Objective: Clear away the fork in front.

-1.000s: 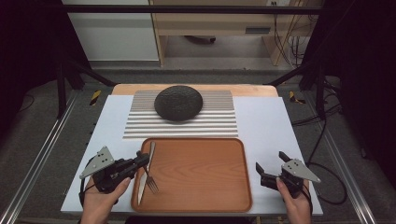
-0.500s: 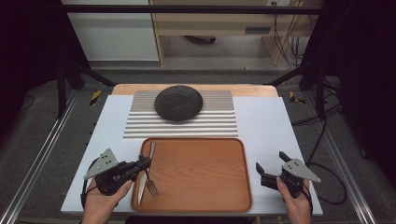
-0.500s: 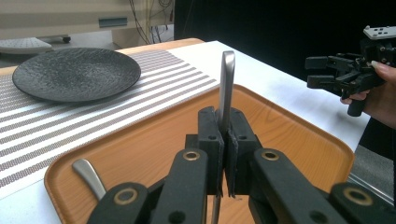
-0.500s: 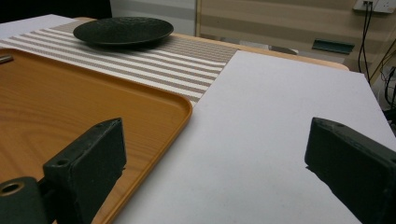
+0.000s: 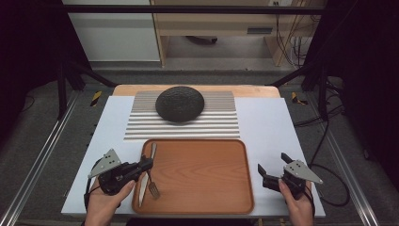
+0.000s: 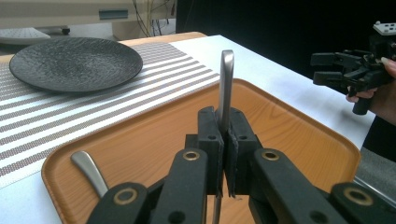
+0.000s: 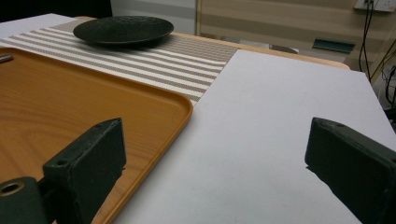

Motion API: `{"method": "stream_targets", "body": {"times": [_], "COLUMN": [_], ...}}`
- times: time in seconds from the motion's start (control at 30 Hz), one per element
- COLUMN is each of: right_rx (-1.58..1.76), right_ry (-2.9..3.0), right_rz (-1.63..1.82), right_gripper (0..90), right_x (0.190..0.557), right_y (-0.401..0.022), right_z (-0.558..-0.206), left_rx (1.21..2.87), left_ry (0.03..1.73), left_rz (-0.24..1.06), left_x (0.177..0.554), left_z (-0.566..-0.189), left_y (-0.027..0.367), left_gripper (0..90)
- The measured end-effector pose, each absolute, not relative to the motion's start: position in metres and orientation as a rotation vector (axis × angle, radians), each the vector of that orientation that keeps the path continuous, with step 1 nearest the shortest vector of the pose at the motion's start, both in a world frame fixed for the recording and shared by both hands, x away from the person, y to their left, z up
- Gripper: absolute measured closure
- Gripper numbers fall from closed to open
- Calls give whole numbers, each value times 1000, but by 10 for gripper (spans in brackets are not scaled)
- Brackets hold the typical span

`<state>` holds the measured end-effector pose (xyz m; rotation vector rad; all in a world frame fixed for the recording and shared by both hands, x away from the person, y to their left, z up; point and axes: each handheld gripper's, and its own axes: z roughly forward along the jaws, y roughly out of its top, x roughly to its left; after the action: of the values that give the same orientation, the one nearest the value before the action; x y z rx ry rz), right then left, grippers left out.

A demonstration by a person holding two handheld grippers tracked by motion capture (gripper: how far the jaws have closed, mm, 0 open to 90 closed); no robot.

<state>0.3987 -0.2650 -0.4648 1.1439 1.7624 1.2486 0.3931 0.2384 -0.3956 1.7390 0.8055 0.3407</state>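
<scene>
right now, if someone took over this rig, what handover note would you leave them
Left gripper: shut on the knife, over the wooden tray at its left edge.
Right gripper: open, empty, over the white mat right of the tray.
Fork lies in the tray beside the knife. Black plate sits on the striped placemat behind the tray.
Done: knife gripped.
Left: probably set the knife, then the fork, by the plate.

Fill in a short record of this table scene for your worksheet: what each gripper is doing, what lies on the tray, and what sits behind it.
left gripper: shut on a piece of cutlery by its handle, over the tray's left side
right gripper: open, nothing between the jaws, beside the tray's right edge
tray: wooden, holds a fork near its left rim
plate: dark, round, on the striped mat behind the tray
table cover: white
</scene>
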Motion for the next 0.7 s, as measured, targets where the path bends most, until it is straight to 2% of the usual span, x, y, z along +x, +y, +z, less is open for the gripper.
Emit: {"method": "stream_targets", "body": {"times": [0.3, 0.43, 0.7], "right_rx": [1147, 1146, 1144], "right_ry": [1781, 1781, 1790], "right_rz": [1233, 1231, 1224], "right_gripper": [56, 55, 56], "right_x": [401, 400, 401], "right_y": [-263, -262, -262], "right_z": [-467, -467, -468], "left_rx": [1775, 1773, 1770], "left_ry": [838, 862, 913], "left_rz": [377, 323, 296], "left_x": [429, 451, 454], "left_z": [-408, -422, -442], "left_y": [241, 240, 241], "left_gripper": [814, 793, 760]}}
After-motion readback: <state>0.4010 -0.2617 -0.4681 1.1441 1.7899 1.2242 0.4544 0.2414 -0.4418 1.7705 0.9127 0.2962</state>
